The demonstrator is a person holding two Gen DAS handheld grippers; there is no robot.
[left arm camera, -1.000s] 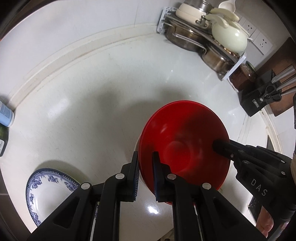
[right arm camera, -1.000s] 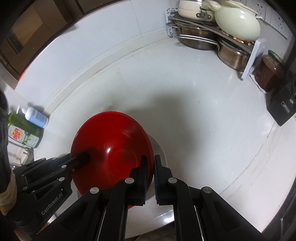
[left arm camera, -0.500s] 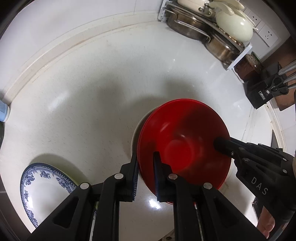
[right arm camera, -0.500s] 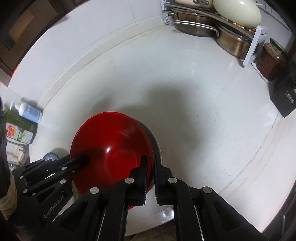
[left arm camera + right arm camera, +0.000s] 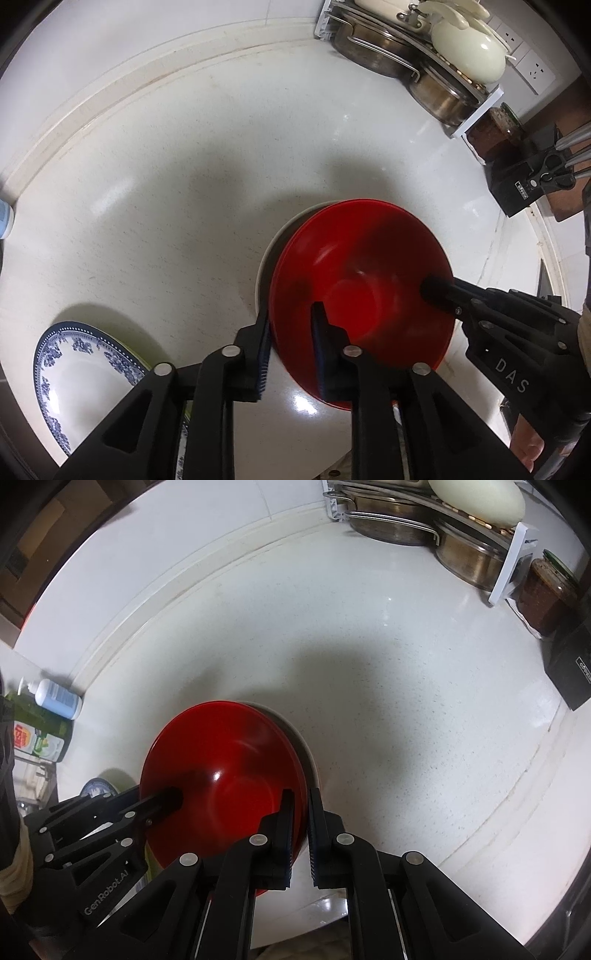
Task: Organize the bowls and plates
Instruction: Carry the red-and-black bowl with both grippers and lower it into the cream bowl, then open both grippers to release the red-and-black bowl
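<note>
While it spreads pale and speckled under everything, the counter (image 5: 177, 206) carries the largest things along its back edge: a rack of steel pots (image 5: 380, 48) with a cream lidded pot (image 5: 467, 55) on top toward the back right corner, then a dark jar (image 5: 546, 594) and a black knife block (image 5: 517, 184) bearing a small white label too small to read. Near the middle of the counter the red bowl (image 5: 369, 273) sits mouth up, level, nested on a white dish (image 5: 266, 266) whose rim shows past its left side in the left wrist view and past its right side in the right wrist view. Being round, the bowl has no long axis. Toward the front left edge lies a blue-patterned plate (image 5: 74, 369), face up, well apart from the bowl. At the left end stand a white pump bottle (image 5: 55, 698) and a green bottle (image 5: 37, 734) with a red-lettered label I cannot read. The left gripper (image 5: 290, 332), marked "GenRobot.AI" on its side in the right wrist view, straddles the bowl's left rim; its jaws have just been opening and now stand slightly parted, the pads off the rim. The right gripper (image 5: 301, 819), marked "DAS" in the left wrist view, is clamped on the bowl's opposite rim, jaws nearly together with the thin wall between them.
</note>
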